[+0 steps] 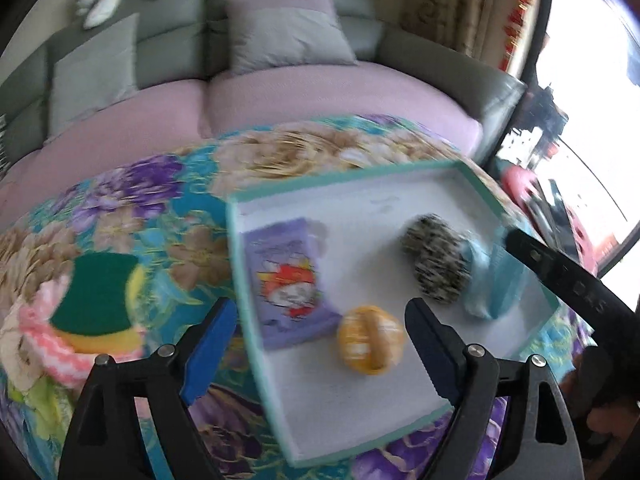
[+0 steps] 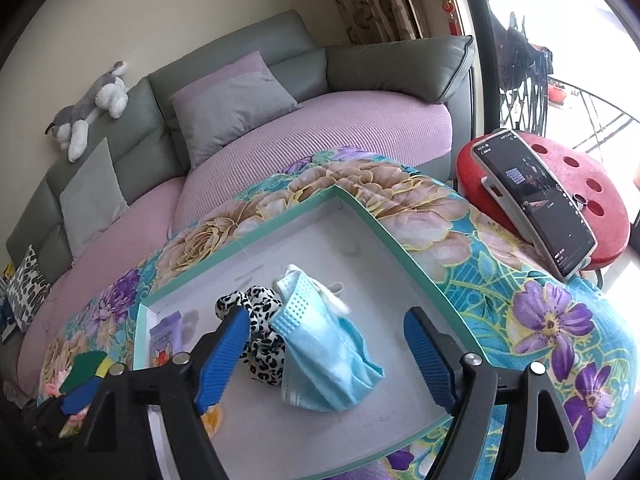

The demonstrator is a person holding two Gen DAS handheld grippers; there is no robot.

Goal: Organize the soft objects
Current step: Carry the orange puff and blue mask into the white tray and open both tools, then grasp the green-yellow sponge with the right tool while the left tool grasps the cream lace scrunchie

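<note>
both tools, the left tool (image 1: 320,344) and right tool (image 2: 326,354), are hanging released and empty over the tray (image 2: 384,232), where the blue mask (image 2: 320,344), leopard scrunchie (image 2: 260,320) and yellow ball (image 1: 370,340) are lying. likely next: fetching the green sponge (image 1: 96,292) waiting on the table beside it.

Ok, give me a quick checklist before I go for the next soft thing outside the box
1. Left gripper jaws free: ok, open, nothing between the pads.
2. Right gripper jaws free: ok, open; the blue face mask lies loose between them on the box floor.
3. Items already in the teal-rimmed box: ok, purple pouch, orange ball, leopard scrunchie and mask are inside.
4. Items left outside: not ok, the green and yellow sponge and the pink knitted cloth sit on the floral blanket.
5. Free space in box: ok, bare floor shows.
6. Left view sharpness: not ok, blurred.
</note>
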